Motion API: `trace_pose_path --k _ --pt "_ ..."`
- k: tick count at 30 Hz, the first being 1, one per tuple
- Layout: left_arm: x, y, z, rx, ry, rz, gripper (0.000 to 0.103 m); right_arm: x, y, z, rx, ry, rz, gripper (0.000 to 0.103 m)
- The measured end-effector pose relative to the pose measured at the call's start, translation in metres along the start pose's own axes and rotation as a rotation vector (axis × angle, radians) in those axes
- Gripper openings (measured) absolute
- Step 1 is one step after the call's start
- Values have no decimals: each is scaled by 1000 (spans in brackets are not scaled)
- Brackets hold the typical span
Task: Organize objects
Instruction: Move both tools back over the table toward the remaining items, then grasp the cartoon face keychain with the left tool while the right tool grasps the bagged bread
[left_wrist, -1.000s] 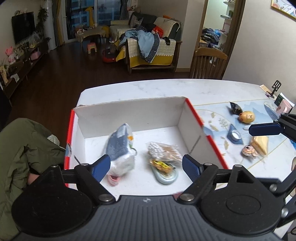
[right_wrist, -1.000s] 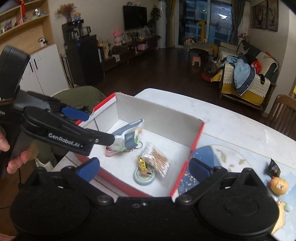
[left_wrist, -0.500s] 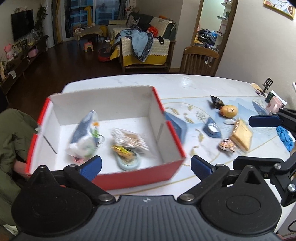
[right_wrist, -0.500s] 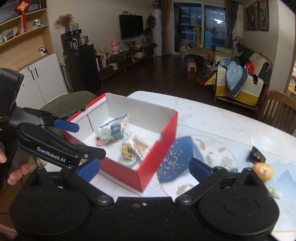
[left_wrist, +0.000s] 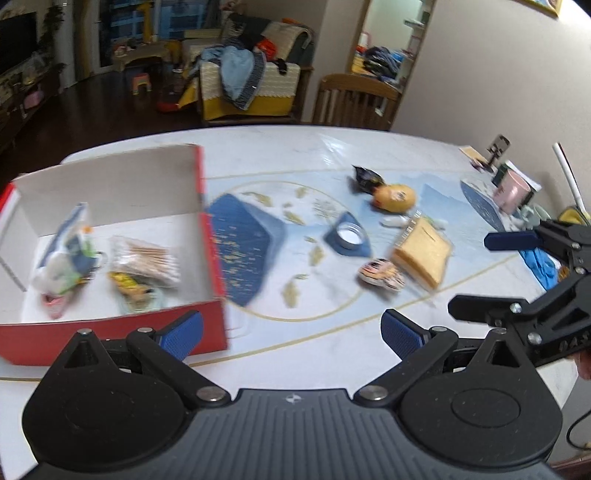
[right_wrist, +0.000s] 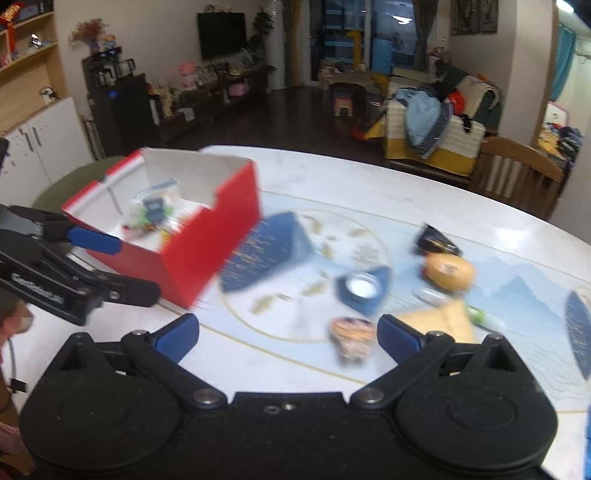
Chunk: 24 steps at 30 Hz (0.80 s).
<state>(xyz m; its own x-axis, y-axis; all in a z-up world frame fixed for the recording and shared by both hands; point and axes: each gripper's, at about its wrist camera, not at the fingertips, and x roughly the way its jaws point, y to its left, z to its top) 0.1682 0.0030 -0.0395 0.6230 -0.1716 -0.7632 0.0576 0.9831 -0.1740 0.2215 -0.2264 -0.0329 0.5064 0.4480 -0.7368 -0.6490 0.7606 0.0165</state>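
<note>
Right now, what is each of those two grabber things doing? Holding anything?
Left gripper: fingers wide open, holding nothing.
Right gripper: fingers wide open, holding nothing.

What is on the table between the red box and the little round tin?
No object, only the printed table mat. In the left wrist view the stretch between the red box and the round tin is otherwise bare.

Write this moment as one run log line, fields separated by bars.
left tool: open, empty | right tool: open, empty | red box: holds some items | bread slice: on table
</note>
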Motion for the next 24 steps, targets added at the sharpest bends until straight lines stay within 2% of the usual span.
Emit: trace_pose_path --k 9,16,24 --pt "51 -59 3 135 55 1 103 7 -70 -26 68 43 -100 103" --pt "89 -81 11 132 91 -3 103 23 -113 -29 145 64 -163 103" --pt "127 -101 19 174 99 4 103 57 -138 -14 276 105 -194 103"
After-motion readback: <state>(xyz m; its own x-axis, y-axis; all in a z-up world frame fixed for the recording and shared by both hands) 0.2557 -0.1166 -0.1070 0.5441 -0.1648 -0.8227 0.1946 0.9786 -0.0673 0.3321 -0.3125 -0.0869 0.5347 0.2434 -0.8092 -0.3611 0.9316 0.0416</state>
